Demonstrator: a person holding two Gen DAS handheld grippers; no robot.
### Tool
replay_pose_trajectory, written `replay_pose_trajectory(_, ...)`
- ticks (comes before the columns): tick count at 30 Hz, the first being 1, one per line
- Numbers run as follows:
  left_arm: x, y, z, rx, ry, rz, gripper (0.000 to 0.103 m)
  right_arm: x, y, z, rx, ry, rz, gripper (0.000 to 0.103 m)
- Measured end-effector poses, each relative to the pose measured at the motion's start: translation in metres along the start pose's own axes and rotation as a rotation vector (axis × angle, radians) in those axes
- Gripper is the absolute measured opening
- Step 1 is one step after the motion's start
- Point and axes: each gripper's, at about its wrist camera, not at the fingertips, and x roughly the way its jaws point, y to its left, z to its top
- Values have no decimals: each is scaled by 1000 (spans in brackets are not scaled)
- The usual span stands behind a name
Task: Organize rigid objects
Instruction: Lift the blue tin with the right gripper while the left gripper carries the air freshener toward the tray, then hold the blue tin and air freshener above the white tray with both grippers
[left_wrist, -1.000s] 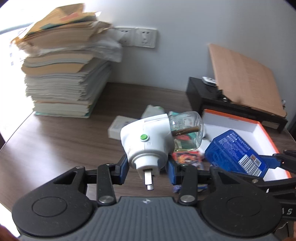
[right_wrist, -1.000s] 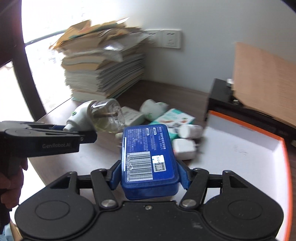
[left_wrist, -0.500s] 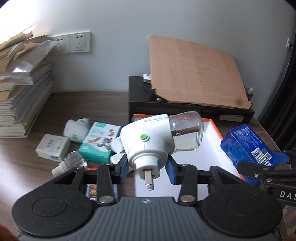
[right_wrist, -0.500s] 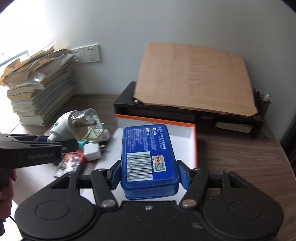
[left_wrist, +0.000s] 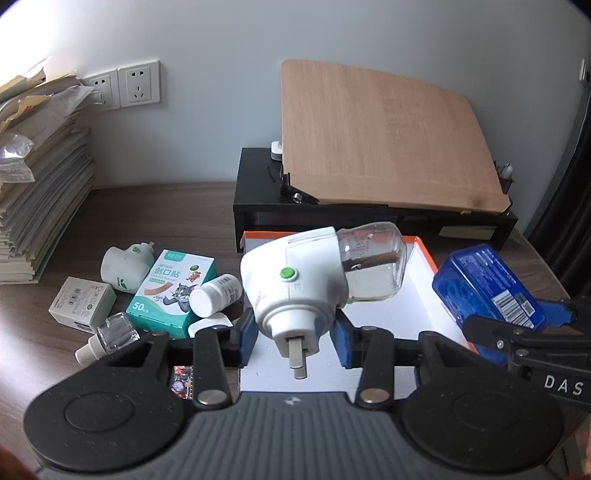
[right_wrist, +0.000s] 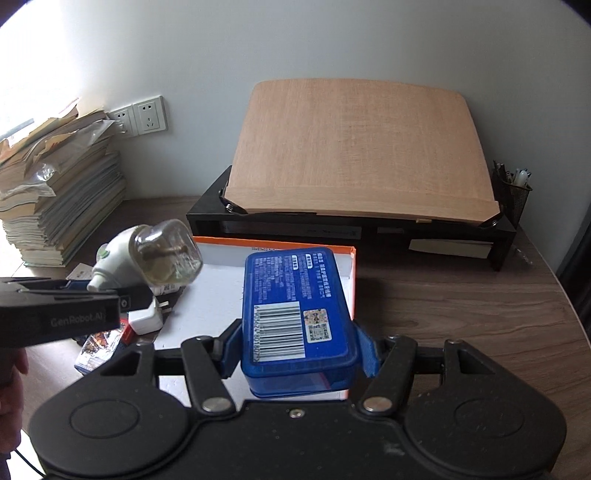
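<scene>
My left gripper (left_wrist: 295, 328) is shut on a white plug-in mosquito repeller (left_wrist: 295, 280) with a green button and a clear liquid bottle. It hangs over the near left part of the white box with orange rim (left_wrist: 424, 254). My right gripper (right_wrist: 297, 347) is shut on a blue plastic case (right_wrist: 295, 310) with a barcode label, held over the same box (right_wrist: 221, 295). The repeller also shows in the right wrist view (right_wrist: 147, 258), and the blue case shows in the left wrist view (left_wrist: 487, 291).
Loose items lie left of the box: a second white repeller (left_wrist: 125, 266), a green plaster box (left_wrist: 173, 295), a white pill bottle (left_wrist: 214, 295), a small white carton (left_wrist: 81, 306), a clear small bottle (left_wrist: 110, 336), a white charger (right_wrist: 146, 319). A paper stack (left_wrist: 37, 192) and a black stand with a wooden board (left_wrist: 384, 136) stand behind.
Both grippers have swung right from the paper stack side and now hold their objects over the white box. Both grips are unchanged.
</scene>
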Motion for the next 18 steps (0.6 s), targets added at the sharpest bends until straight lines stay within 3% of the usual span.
replay_pose_trajectory(18,15,1,12,-10,4,9,43,26,10,20,-3,-1,-2,74)
